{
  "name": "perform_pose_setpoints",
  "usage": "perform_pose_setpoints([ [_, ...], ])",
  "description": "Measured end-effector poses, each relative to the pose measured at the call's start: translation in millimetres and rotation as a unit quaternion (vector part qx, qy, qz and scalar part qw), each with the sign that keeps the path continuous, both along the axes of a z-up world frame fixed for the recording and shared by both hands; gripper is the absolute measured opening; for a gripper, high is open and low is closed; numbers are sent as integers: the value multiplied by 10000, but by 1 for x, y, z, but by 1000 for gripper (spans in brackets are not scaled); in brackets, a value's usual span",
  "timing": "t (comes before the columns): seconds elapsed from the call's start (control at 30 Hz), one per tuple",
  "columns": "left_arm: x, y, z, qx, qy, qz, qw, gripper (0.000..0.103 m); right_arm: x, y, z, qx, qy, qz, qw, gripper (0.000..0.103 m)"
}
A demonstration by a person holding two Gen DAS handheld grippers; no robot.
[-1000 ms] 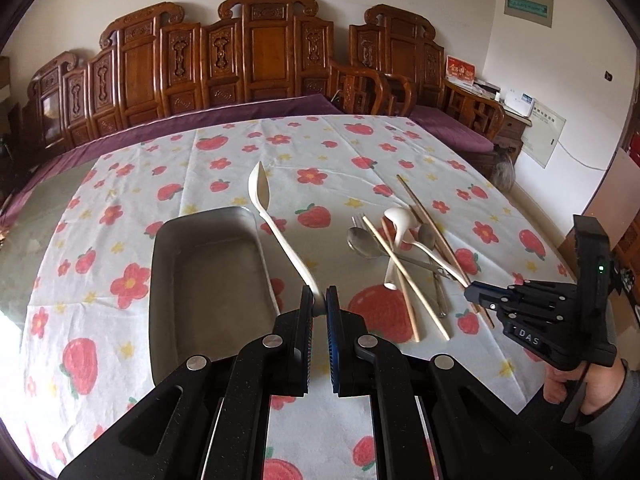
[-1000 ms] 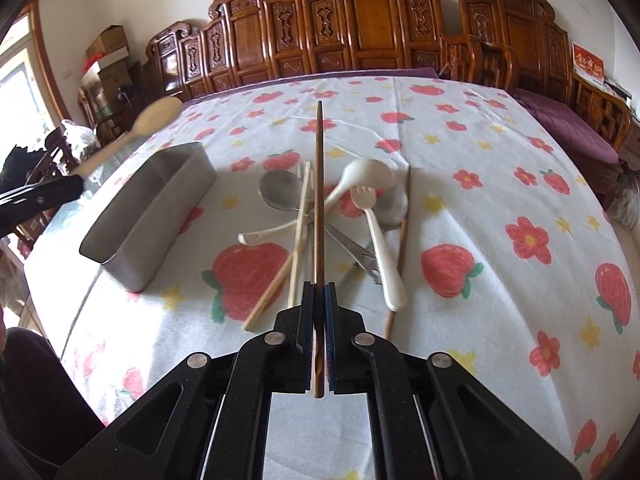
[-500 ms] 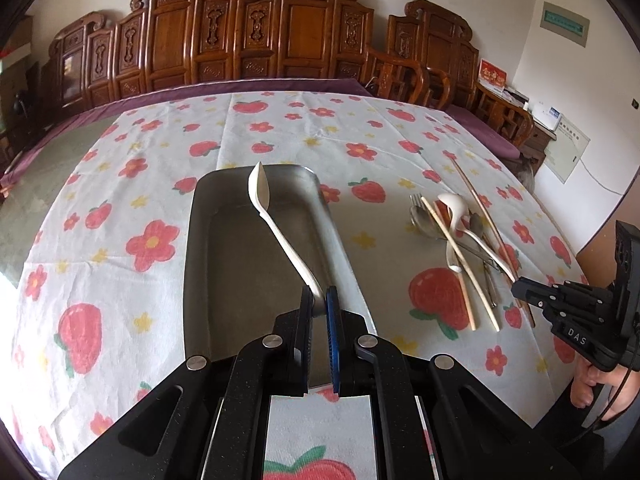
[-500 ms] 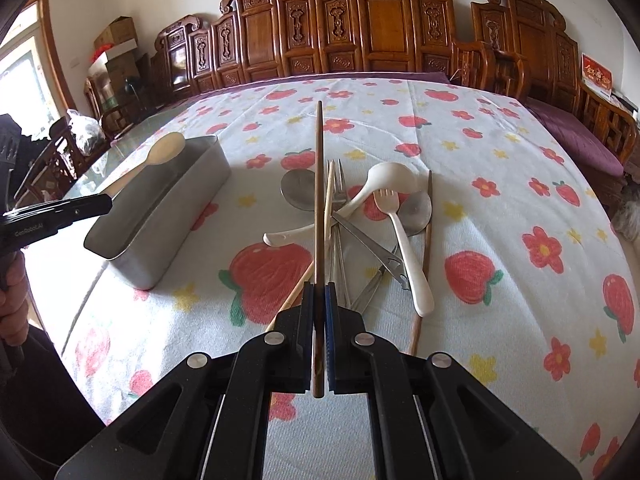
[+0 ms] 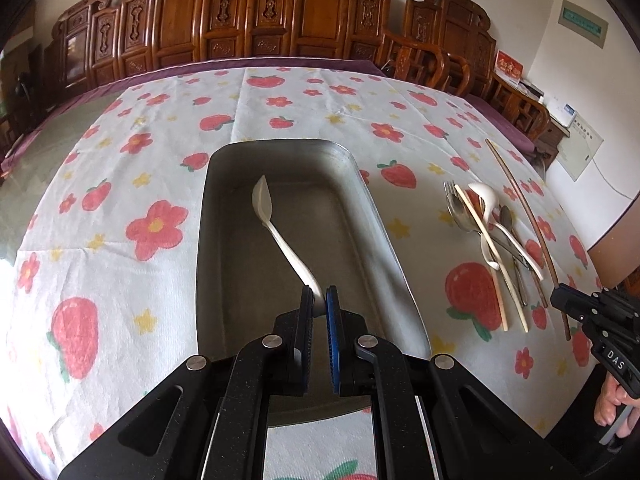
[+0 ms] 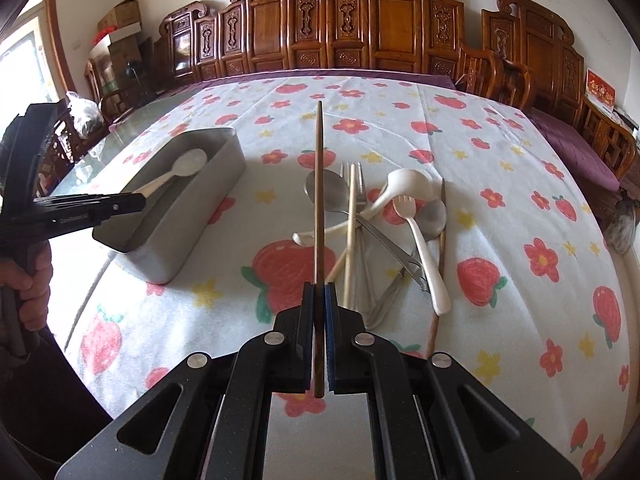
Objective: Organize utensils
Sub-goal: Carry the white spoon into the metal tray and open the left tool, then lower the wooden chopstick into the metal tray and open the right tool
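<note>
My left gripper (image 5: 319, 300) is shut on the handle of a white plastic spoon (image 5: 276, 224) and holds it low inside the grey metal tray (image 5: 372, 216), bowl end pointing to the tray's far end. The spoon (image 6: 176, 170) and tray (image 6: 208, 200) also show in the right wrist view. My right gripper (image 6: 319, 298) is shut on a dark brown chopstick (image 6: 319, 184), held above the cloth near the front of the utensil pile (image 6: 384, 224). The pile holds metal spoons, a fork, a white soup spoon, a white spork and chopsticks.
The table carries a white cloth (image 5: 120, 200) printed with strawberries and flowers. Carved wooden chairs (image 6: 360, 28) line the far edge. The utensil pile (image 5: 496, 232) lies right of the tray. Cardboard boxes (image 6: 120, 20) stand at the far left.
My left gripper has carried the white spoon over the tray and lowered it inside. My right gripper keeps the brown chopstick and has shifted only slightly.
</note>
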State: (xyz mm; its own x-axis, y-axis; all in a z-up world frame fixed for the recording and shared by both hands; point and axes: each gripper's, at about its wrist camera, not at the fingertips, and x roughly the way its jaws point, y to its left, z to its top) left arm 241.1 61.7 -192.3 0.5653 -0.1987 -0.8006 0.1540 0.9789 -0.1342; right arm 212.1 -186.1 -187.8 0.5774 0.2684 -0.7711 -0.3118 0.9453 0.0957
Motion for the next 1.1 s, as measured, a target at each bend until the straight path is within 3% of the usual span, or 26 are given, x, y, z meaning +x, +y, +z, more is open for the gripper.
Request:
perform_pose_setpoints([
  [0.23,4,9,1,-11,70,130,9999,7,1,30,19,30,-79,183,9998,6],
  [0.37,0,16,13,9,-101,194,9998,20,3,48,26,27,-116,319,9994,6],
  [0.77,-10,48,47,121,-564,522,9970,25,19,95,29,151,5,604,9981,6],
  [1.1,-8,82,56,135,-667,964,9930,25,39,138,22,454,269,810,9953,6],
])
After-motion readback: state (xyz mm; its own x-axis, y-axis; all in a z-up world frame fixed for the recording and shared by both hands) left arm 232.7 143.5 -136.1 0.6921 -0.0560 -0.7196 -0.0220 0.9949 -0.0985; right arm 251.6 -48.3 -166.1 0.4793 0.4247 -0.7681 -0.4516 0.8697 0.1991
